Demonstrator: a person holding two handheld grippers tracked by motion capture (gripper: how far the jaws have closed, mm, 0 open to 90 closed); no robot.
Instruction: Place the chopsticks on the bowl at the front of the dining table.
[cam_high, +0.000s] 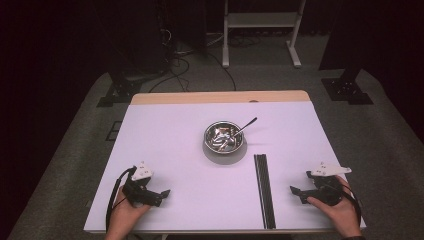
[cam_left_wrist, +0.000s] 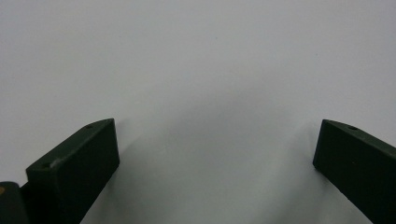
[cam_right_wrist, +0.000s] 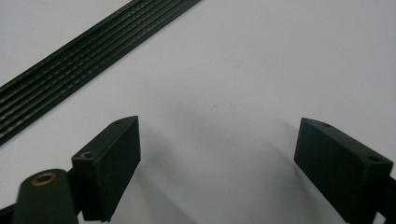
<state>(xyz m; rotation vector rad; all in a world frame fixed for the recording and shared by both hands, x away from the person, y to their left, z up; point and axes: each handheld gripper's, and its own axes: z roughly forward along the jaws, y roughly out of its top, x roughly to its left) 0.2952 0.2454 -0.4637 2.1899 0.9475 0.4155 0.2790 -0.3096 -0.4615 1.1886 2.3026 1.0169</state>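
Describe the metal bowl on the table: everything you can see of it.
The bowl is small, round and shiny, apparently steel, with a broad rim. It stands upright on the white table, about mid-table and slightly toward the far side, a soft shadow under its near edge. A metal utensil leans inside it, the handle sticking out over the rim toward the far right. Its inside shows bright reflections or contents too small to identify. To its near right lies a bundle of black strips, apart from it. Both grippers rest well short of it.

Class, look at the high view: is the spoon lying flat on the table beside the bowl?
No, the spoon leans in the bowl, handle over the rim.
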